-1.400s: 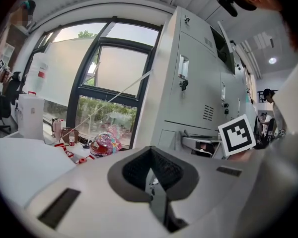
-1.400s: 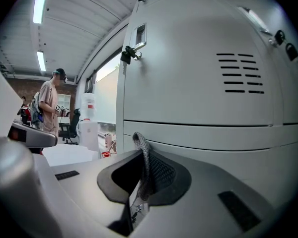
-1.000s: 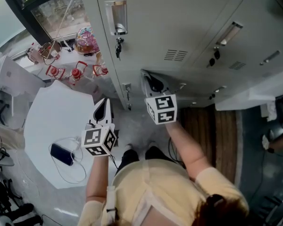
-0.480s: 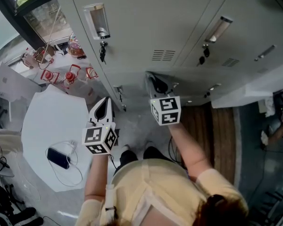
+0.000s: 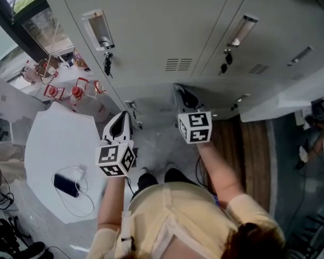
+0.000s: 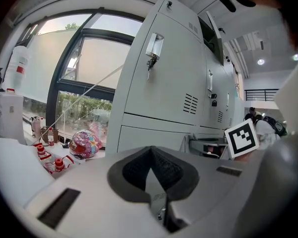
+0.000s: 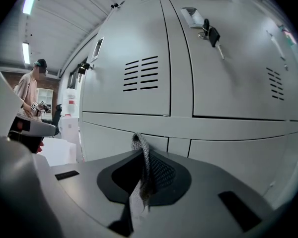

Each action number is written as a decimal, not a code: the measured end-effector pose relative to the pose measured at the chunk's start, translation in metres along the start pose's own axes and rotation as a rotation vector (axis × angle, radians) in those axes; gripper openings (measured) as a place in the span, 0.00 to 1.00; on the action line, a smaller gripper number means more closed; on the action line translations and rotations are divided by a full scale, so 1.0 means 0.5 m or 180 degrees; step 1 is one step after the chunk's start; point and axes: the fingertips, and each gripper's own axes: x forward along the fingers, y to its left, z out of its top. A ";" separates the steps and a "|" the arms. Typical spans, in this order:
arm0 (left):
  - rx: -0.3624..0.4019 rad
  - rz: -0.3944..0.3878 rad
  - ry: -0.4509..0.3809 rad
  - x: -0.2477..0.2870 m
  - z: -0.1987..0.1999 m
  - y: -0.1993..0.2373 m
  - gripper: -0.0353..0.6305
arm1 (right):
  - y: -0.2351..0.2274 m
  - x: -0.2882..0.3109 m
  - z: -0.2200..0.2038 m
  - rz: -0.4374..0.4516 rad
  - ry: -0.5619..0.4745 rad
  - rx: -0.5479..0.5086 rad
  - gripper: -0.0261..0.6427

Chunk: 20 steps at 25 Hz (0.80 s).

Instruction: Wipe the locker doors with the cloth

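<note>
Grey woven cloth (image 7: 140,155) is pinched between the jaws of my right gripper (image 7: 141,175), and a narrow fold of it sticks up past the pads. It sits close in front of the pale grey metal locker doors (image 7: 134,78), though I cannot tell whether it touches them. My left gripper (image 6: 152,177) has its jaws together on nothing and hangs back from the lockers, beside the white worktop (image 5: 48,139). A small dark key (image 7: 212,34) hangs in an upper door's lock.
</note>
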 end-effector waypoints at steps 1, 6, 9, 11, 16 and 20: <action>-0.0001 0.0000 0.0005 0.001 -0.001 -0.001 0.06 | -0.003 -0.001 -0.002 -0.0011 0.0014 -0.0001 0.07; -0.0021 0.0016 0.0007 0.002 -0.004 0.005 0.06 | 0.013 -0.015 -0.008 0.0055 0.0066 0.0051 0.07; -0.0035 0.0055 0.0003 -0.006 -0.006 0.018 0.06 | 0.050 -0.022 -0.011 0.0189 0.0061 0.0045 0.07; -0.0042 0.0092 -0.0001 -0.014 -0.007 0.029 0.06 | 0.080 -0.023 -0.013 0.0288 0.0075 0.0059 0.07; -0.0077 0.0230 -0.0009 -0.045 -0.010 0.069 0.06 | 0.165 -0.009 -0.020 0.0568 0.0098 0.0051 0.07; -0.0113 0.0348 -0.0011 -0.073 -0.016 0.098 0.06 | 0.232 0.005 -0.023 0.0774 0.0127 -0.0003 0.07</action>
